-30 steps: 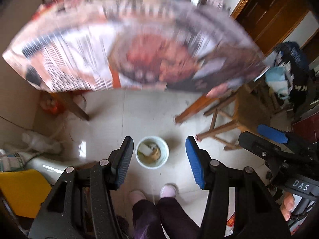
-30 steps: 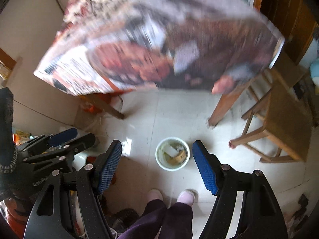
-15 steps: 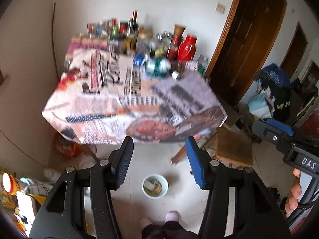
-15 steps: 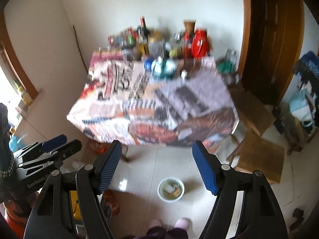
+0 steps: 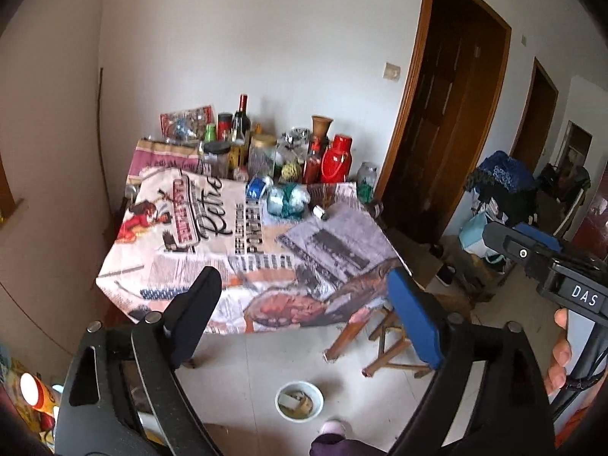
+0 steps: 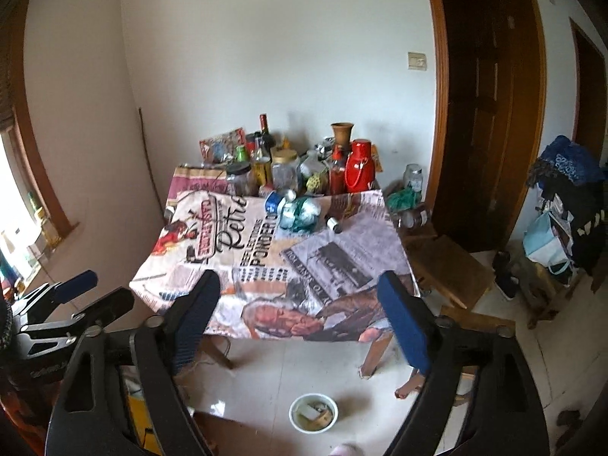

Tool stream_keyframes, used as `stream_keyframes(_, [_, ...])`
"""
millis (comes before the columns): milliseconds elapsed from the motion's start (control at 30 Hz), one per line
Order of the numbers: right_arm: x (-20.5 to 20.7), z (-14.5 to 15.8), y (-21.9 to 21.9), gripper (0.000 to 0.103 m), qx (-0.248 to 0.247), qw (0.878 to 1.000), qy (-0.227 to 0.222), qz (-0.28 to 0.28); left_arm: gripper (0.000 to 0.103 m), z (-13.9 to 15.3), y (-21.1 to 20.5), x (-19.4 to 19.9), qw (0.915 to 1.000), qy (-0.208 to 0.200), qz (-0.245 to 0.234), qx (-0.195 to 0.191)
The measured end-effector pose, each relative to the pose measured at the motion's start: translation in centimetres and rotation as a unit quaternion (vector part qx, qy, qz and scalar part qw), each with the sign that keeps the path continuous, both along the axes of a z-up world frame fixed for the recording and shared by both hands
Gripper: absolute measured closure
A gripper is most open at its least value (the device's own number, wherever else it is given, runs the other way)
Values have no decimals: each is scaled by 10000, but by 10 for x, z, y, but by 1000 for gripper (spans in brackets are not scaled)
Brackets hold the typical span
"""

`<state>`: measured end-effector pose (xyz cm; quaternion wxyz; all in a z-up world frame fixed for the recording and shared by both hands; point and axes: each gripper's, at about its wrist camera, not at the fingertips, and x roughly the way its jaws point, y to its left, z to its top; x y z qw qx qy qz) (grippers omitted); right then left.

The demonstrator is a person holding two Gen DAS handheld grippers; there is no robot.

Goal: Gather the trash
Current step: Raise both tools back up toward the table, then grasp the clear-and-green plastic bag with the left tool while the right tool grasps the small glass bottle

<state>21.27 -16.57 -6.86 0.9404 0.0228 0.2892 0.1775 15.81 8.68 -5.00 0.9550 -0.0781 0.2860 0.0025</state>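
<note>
**What we can read**

On the printed tablecloth (image 6: 266, 250) we read a large script "Retro" and, beside it, block letters that look like "POWDER"; its smaller print is too fine for us. On the right gripper (image 5: 547, 266), seen from the left wrist view, we read a white "DAS" label (image 5: 584, 290).

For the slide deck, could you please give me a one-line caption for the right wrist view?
Open right gripper faces a cluttered table draped in printed cloth; white bowl of scraps on the floor below.
</note>
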Motion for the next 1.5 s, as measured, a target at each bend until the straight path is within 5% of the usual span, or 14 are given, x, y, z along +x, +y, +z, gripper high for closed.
stream_keyframes(333, [55,6,-8,16,97,9997,-187,-76,12,4,-4,72,9999,-70,70,37])
stream_keyframes(967, [249,8,-38,16,26,9989,-7,475,12,4,-35,288,9987,220,450,-75])
stream_keyframes(1300, [319,-28,-23,16,17,9976,626,286,12,-32,12,362,9952,781,597,-38])
stream_keyframes(1500, [353,-57,1,16,-139,9943,1044,-158,12,-68,58,420,9914,1278,160,-243])
